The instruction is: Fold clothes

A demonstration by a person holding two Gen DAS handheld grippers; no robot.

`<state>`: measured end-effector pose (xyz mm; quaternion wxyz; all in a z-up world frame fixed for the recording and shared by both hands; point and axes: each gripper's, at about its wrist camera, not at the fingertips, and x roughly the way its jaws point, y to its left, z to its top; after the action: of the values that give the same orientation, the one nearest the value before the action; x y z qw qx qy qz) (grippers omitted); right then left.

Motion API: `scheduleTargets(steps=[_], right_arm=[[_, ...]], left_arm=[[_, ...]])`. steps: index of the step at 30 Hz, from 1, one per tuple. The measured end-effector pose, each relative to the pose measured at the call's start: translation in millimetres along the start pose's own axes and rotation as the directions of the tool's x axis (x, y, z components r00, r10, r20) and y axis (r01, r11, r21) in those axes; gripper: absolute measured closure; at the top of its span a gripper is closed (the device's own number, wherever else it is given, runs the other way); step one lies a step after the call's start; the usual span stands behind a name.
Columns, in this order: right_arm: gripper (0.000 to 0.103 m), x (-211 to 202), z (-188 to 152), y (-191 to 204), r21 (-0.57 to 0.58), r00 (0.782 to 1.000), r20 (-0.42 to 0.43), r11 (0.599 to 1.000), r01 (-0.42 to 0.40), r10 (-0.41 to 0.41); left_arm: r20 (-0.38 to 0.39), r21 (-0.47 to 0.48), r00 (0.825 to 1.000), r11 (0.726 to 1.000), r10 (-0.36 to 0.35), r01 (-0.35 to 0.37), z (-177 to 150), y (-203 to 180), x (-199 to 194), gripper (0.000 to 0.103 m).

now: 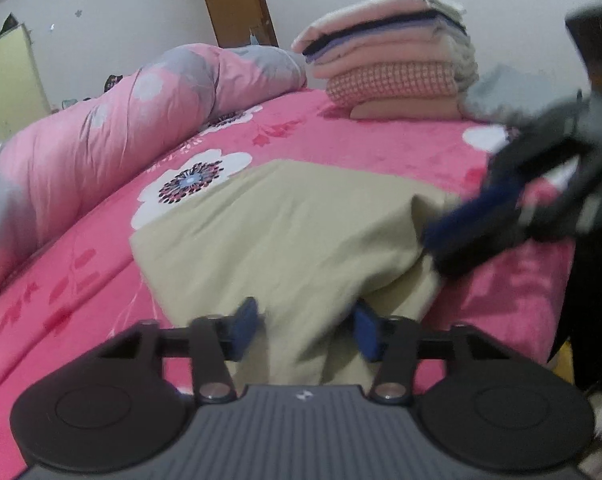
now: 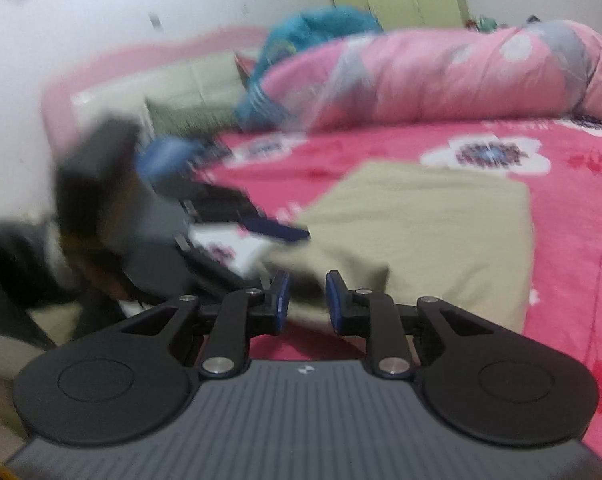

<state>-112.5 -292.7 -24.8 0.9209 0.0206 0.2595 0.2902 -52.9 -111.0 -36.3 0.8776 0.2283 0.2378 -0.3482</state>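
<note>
2 grippers: L (image 1: 307,330) & R (image 2: 307,298) at 1 beige cloth (image 1: 285,220); 1 folded stack (image 1: 389,68).

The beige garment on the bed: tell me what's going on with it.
A person with a handheld gripper in each hand is folding the beige garment, which lies on the pink floral bedspread. The left gripper has its jaws closed on a bunched piece of the near edge. The right gripper pinches the neighbouring corner. A stack of folded clothes sits at the far side.
</note>
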Motion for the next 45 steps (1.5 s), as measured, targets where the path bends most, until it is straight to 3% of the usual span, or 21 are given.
scheduleTargets(steps=[2,4,7,10,12,14,18,21,24,26,27,30,33,34,36,39,42,45], right_arm=[[0.085,13,-5,6,-0.043,0.993,-0.079,0.996,0.08,-0.083],[0.087,25,-10,7,-0.055,0.976,-0.142,0.986,0.159,-0.165],[0.087,27,-16,5,-0.016,0.974,-0.139,0.984,0.178,-0.179],[0.085,14,-14,9,0.032,0.99,-0.073,0.992,0.124,-0.121],[0.085,1,-10,13,0.044,0.997,-0.003,0.996,0.077,-0.077],[0.085,-11,-5,18,0.014,0.994,0.063,0.996,0.083,-0.084],[0.079,-9,4,27,-0.156,0.987,0.059,0.975,0.158,-0.15],[0.075,3,4,39,-0.368,0.969,0.038,0.898,0.24,-0.243],[0.073,13,7,40,-0.443,0.965,0.028,0.863,0.244,-0.259],[0.082,23,5,40,-0.469,0.963,-0.018,0.853,0.23,-0.269],[0.101,26,5,39,-0.474,0.962,-0.033,0.852,0.224,-0.271],[0.101,18,4,30,-0.404,0.969,-0.01,0.888,0.22,-0.245],[0.101,3,4,16,-0.285,0.98,0.043,0.938,0.198,-0.194],[0.101,-2,4,7,-0.214,0.985,0.063,0.962,0.17,-0.16],[0.101,-11,3,-12,-0.076,0.989,0.109,0.991,0.105,-0.097],[0.101,-17,-5,-30,0.04,0.985,0.171,0.999,0.008,-0.015],[0.101,-15,-11,-30,0.006,0.99,0.138,1.0,-0.017,0.016],[0.101,-14,-15,-25,-0.049,0.994,0.107,0.998,-0.028,0.033]], left_arm=[[0.034,-0.011,0.999,1.0,0.017,-0.016,1,0,-3,0.087],[0.069,-0.018,0.997,0.999,0.028,-0.027,2,-1,-8,0.091],[0.099,-0.021,0.995,1.0,0.025,-0.023,5,-1,-14,0.092],[0.092,-0.025,0.996,1.0,0.013,-0.011,2,2,-14,0.089],[0.081,-0.026,0.997,1.0,0.002,0.0,-1,4,-12,0.08],[0.067,-0.02,0.998,1.0,-0.001,0.002,-6,3,-12,0.068],[0.05,-0.032,0.999,0.999,0.005,-0.003,-15,4,-17,0.062],[0.049,-0.051,0.999,0.999,0.018,-0.015,-18,7,-20,0.062],[0.045,-0.051,0.999,0.999,0.021,-0.019,-18,7,-18,0.062],[0.041,-0.048,0.999,0.999,0.014,-0.012,-17,6,-17,0.062],[0.037,-0.05,0.999,0.999,0.013,-0.011,-17,6,-18,0.062],[0.035,-0.075,0.999,0.997,-0.007,0.01,-16,10,-24,0.058],[0.063,-0.129,0.993,0.986,-0.098,0.106,-14,19,-35,0.044],[0.074,-0.142,0.989,0.98,-0.129,0.139,-12,21,-38,0.039],[0.078,-0.16,0.983,0.971,-0.168,0.178,-10,22,-37,0.038],[0.078,-0.186,0.983,0.967,-0.164,0.176,-7,25,-33,0.038],[0.077,-0.204,0.984,0.963,-0.161,0.173,-3,30,-27,0.039],[0.051,-0.174,0.985,0.97,-0.163,0.169,1,30,-18,0.046]])
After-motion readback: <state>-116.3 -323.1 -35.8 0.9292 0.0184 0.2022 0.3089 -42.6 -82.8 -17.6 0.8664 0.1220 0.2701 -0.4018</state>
